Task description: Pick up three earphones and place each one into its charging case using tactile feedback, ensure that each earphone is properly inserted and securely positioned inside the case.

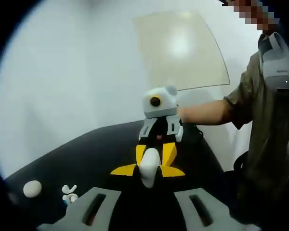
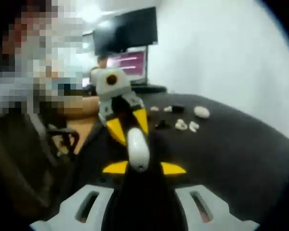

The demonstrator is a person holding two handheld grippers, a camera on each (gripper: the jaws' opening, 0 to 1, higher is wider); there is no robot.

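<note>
Charging case white, held jointly between both grippers, centre of both views.

Left gripper view: I see my left gripper pinching the near end of the case; the right gripper faces me, its yellow fingertips clamped on the far end. Second white case and loose earphones lie lower left on the black table. Right gripper view: same case at centre; earphones and case upper right.
</note>
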